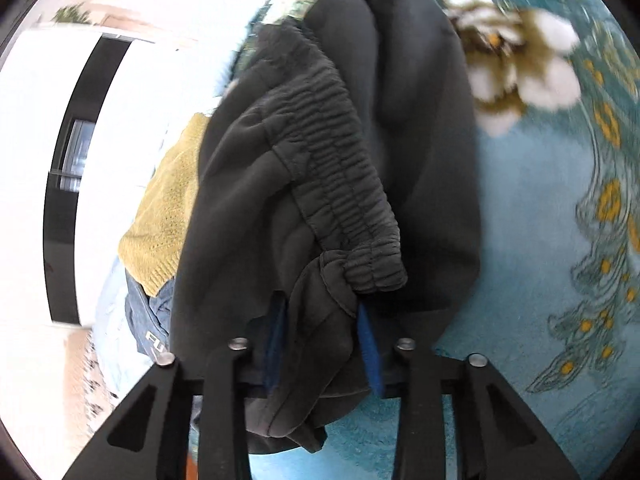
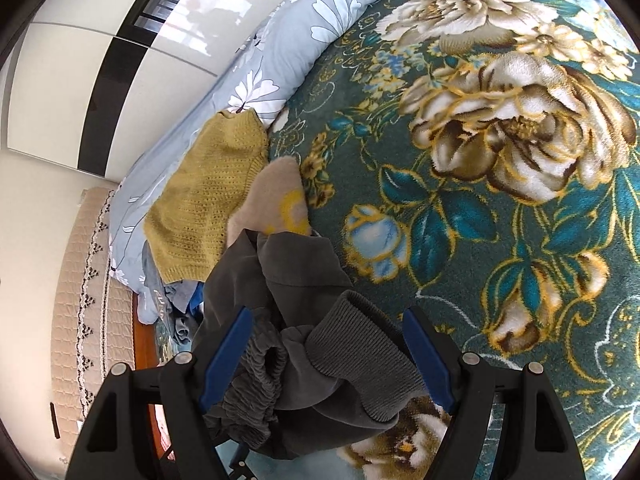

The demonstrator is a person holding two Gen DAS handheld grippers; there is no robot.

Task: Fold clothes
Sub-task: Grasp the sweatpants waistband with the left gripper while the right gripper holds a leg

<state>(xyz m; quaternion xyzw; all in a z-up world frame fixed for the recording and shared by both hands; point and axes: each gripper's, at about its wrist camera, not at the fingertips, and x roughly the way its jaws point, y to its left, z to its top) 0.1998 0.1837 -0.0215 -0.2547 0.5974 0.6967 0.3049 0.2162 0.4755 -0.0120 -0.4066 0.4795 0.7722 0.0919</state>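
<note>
Dark grey sweatpants [image 1: 420, 140] with a gathered elastic waistband [image 1: 340, 184] fill the left wrist view, hanging bunched over the bed. My left gripper [image 1: 323, 346] is shut on a fold of them just below the waistband, its blue pads [image 1: 370, 352] pressed into the cloth. In the right wrist view the same sweatpants [image 2: 288, 280] lie heaped between my right gripper's [image 2: 326, 356] fingers, with a ribbed cuff [image 2: 360, 344] and the waistband [image 2: 252, 384] in the gap. Those fingers stand wide apart, open around the bundle.
A teal floral blanket [image 2: 480, 160] covers the bed. At its left edge lie a yellow knit sweater [image 2: 204, 200], a beige garment [image 2: 280, 196], crumpled blue clothes [image 2: 180, 312] and a pale blue flowered quilt [image 2: 280, 48]. A white wardrobe [image 2: 80, 80] stands beyond.
</note>
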